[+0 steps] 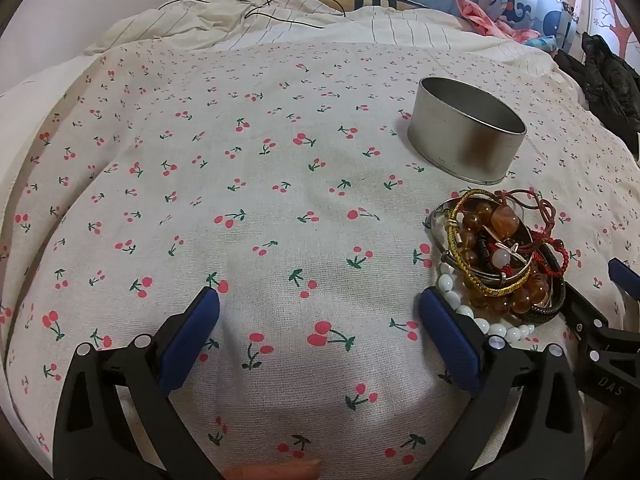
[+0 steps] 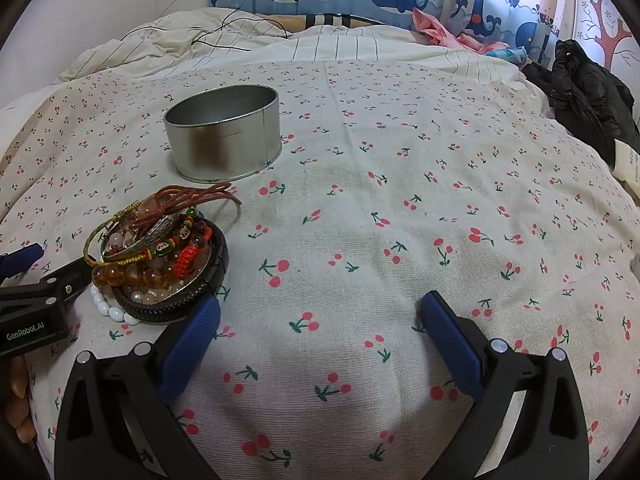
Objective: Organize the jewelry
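Left wrist view shows us our left gripper [image 1: 319,312] tilted down over the cherry-print cotton cloth [image 1: 240,184], its two blue-padded fingers [image 1: 192,336] spread as wide as they go with nothing but cloth between them. Just off the right-hand finger lies the heaped pile of bracelets [image 1: 504,256]: a white bead strand [image 1: 480,320] passes right beside that finger's pad, though we cannot tell whether they touch. On top of the pile we see amber beads, a yellow woven cord, a silver bangle, red knotted cords and a black braided band. Beyond the pile, further ahead and to the right, stands the round open silver tin [image 1: 466,136], upright, close to the pile but apart from it. At the far right edge, our right gripper's black frame comes into view just past the pile.

From the right wrist view, our right gripper [image 2: 320,312] is likewise spread wide over bare cloth, gripping nothing. Here the bracelet pile sits just off its left-hand finger [image 2: 192,340], with the black braided band [image 2: 168,312] nearest that pad. The tin stands ahead and to the left, past the pile. A black jacket [image 2: 588,96] lies far ahead to the right, at the cloth's edge.
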`<state>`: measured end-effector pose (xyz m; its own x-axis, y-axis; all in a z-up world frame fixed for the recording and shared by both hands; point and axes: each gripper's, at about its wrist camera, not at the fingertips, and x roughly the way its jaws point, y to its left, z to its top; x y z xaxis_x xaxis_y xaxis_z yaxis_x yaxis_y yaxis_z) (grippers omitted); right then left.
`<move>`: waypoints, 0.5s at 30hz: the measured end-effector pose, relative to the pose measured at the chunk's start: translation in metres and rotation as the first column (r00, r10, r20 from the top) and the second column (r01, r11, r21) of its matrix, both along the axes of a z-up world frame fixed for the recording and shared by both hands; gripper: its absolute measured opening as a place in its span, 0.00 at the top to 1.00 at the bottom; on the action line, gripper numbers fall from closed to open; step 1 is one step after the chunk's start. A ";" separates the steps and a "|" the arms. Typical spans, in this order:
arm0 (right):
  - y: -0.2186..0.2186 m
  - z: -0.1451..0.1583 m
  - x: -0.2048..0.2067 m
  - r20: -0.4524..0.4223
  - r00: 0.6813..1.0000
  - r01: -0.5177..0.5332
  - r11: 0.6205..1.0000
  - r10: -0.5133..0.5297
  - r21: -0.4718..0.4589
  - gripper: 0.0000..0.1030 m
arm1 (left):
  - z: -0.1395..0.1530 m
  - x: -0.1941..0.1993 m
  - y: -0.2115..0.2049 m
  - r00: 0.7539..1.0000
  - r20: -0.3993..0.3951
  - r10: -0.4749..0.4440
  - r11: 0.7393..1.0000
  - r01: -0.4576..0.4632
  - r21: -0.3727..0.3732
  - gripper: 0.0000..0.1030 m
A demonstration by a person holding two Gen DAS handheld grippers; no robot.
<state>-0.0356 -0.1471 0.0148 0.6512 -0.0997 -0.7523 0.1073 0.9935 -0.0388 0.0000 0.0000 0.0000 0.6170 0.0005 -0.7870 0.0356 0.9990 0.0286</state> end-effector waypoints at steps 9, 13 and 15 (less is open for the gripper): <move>0.000 0.000 0.000 0.000 1.000 0.000 1.000 0.000 0.000 0.07 | 0.000 0.000 0.000 1.000 -0.002 0.001 1.000 -0.001 -0.004 0.07; 0.000 0.000 0.000 -0.001 1.000 0.000 1.000 0.000 0.000 0.07 | -0.003 0.000 0.006 1.000 -0.006 0.004 1.000 -0.005 -0.013 0.07; 0.000 0.000 0.000 0.000 1.000 0.000 1.000 0.000 0.000 0.07 | -0.003 0.000 0.008 1.000 -0.007 0.004 1.000 -0.005 -0.016 0.07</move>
<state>-0.0356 -0.1470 0.0147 0.6513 -0.0995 -0.7523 0.1073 0.9935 -0.0385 0.0003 0.0075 -0.0031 0.6119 -0.0093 -0.7909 0.0313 0.9994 0.0124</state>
